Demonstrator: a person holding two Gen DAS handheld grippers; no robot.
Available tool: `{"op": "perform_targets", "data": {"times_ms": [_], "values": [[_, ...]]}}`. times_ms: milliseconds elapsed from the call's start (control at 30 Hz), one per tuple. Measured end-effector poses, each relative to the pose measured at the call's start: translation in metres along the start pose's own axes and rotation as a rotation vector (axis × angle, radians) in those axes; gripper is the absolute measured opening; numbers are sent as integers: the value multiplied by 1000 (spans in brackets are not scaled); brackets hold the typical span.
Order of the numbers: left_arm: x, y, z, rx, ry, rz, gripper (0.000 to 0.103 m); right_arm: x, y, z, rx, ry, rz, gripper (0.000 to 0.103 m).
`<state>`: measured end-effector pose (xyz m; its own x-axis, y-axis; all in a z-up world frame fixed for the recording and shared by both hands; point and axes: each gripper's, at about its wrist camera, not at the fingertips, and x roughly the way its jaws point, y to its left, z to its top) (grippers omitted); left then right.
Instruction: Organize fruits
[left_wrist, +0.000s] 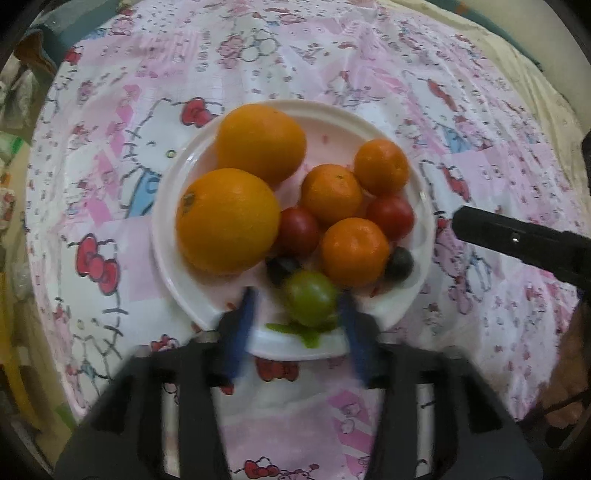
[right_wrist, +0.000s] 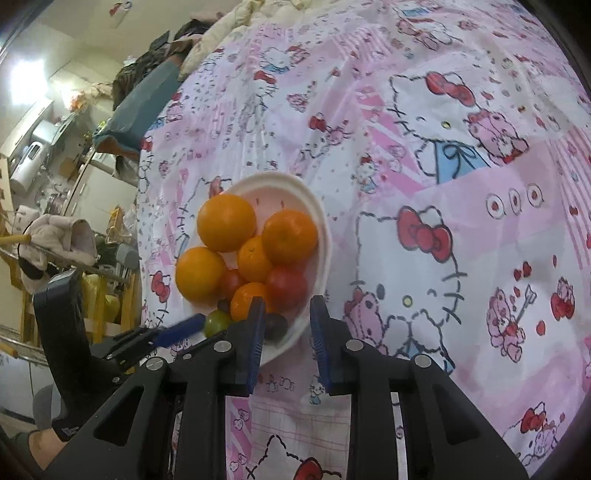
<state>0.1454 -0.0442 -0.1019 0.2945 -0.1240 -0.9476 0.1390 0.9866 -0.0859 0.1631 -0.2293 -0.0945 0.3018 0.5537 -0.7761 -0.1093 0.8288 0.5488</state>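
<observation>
Left wrist view: a pink cartoon-cat tablecloth (left_wrist: 369, 74) covers the table and bears a white plate (left_wrist: 177, 280). On the plate lie two large oranges (left_wrist: 227, 219), three smaller mandarins (left_wrist: 354, 251), two red tomatoes (left_wrist: 298, 230) and two dark grapes (left_wrist: 399, 264). A green grape (left_wrist: 310, 297) sits at the near rim, between the spread blue pads of the left gripper (left_wrist: 297, 321); whether the right pad touches it I cannot tell. Right wrist view: the right gripper (right_wrist: 286, 325) hovers at the plate's near edge, its fingers drawn close with a narrow gap, gripping nothing.
</observation>
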Motion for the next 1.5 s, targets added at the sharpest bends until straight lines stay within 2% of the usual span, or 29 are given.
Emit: {"op": "perform_targets", "data": {"times_ms": [67,267,467,500,533,567,633,667,767,800,933,1133,1200,1300,1367,1500], "values": [[-2,2,0,-12,-8,-1,71,0,-2,-1,6,6,0,28],[-17,10,-1,-49,-53,-13,71,-6,2,0,-21,-11,-15,28],[-38,20,-5,-80,-153,61,71,-18,9,-5,-61,-31,-36,29],[-41,24,-6,-94,-170,71,71,-21,12,-6,-78,-38,-50,32],[-44,27,-7,-110,-186,79,71,-24,14,-7,-89,-44,-59,43],[-48,30,-8,-129,-204,88,71,-27,18,-8,-103,-54,-69,62],[-59,36,-10,-157,-236,103,71,-37,23,-11,-120,-86,-69,72],[-64,38,-12,-166,-248,108,71,-41,26,-12,-129,-95,-64,72],[-78,43,-16,-174,-267,130,90,-54,37,-16,-164,-112,-59,72],[-82,44,-19,-175,-270,136,92,-60,42,-18,-183,-123,-63,72],[-99,47,-34,-180,-282,132,101,-78,54,-27,-232,-169,-83,85],[-116,51,-60,-199,-292,117,102,-86,53,-49,-222,-187,-72,88],[-121,49,-67,-189,-300,120,102,-89,52,-56,-221,-200,-84,90],[-127,45,-75,-173,-319,130,102,-96,55,-68,-226,-238,-114,99],[-129,44,-81,-179,-321,113,102,-100,57,-75,-233,-264,-130,103],[-131,42,-89,-187,-326,93,102,-103,63,-88,-263,-326,-181,103]]}}
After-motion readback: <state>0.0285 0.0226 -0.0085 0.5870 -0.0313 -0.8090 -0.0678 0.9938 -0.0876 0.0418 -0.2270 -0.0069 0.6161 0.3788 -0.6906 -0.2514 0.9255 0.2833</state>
